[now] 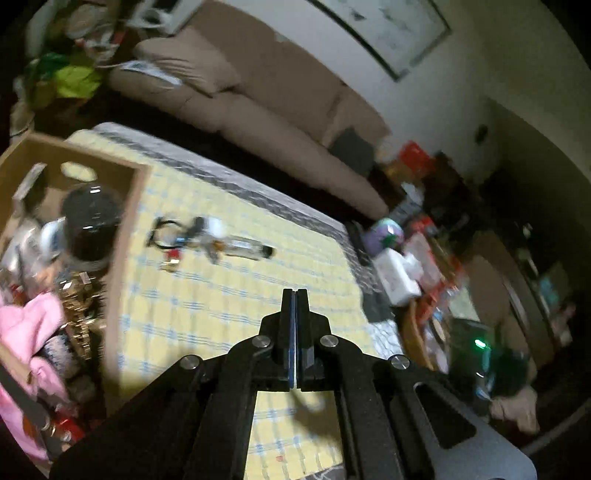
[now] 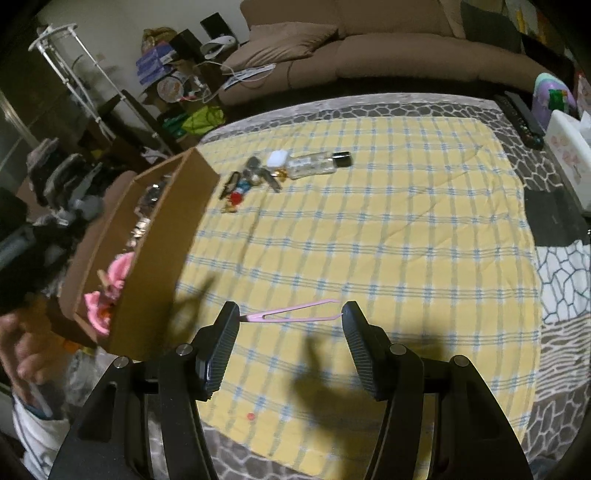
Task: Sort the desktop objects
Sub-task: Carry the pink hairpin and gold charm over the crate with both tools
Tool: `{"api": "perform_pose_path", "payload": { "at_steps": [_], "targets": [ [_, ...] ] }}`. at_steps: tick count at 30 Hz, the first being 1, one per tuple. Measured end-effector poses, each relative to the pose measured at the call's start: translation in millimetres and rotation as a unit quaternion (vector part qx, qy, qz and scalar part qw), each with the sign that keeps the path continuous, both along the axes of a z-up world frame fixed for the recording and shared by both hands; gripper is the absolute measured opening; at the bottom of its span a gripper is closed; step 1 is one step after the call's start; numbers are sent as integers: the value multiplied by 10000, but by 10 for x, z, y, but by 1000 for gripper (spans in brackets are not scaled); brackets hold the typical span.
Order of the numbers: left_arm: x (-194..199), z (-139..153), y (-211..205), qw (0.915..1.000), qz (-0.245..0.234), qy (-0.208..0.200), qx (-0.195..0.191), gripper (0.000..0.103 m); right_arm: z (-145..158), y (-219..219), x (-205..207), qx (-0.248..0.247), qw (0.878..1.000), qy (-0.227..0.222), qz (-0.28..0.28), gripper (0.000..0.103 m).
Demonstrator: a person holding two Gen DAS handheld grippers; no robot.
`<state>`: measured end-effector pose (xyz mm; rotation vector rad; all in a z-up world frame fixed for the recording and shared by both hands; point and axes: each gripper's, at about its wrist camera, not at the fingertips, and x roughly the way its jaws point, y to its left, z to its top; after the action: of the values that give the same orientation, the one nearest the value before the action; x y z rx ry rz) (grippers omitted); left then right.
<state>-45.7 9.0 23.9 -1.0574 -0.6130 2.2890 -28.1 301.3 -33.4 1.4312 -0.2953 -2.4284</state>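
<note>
A big brown sofa (image 2: 388, 48) stands at the far side, against a white wall (image 1: 461, 85). A framed picture (image 1: 388, 33) hangs above it. The room is dim.

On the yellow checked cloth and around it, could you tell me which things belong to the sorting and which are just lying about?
For the job:
cardboard box
pink tweezers
clear bottle
keys and trinkets
white case

Lying about:
sofa
remote controls
tissue box
</note>
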Motion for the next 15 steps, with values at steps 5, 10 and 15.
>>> {"api": "perform_pose_path", "payload": {
  "at_steps": [5, 10, 15],
  "targets": [
    [-222, -326, 299, 9863, 682, -549, -1397, 50, -18, 111, -61, -197, 9996, -41, -181, 59],
    [-757, -951, 298, 9694, 1524, -1357, -1367, 59, 128, 59, -37, -418, 9990, 119, -65, 60],
    [-1104, -1340, 489, 9441, 1910, -1123, -2441, 57, 179, 51, -21, -465, 9988, 152, -7, 60]
  ]
}}
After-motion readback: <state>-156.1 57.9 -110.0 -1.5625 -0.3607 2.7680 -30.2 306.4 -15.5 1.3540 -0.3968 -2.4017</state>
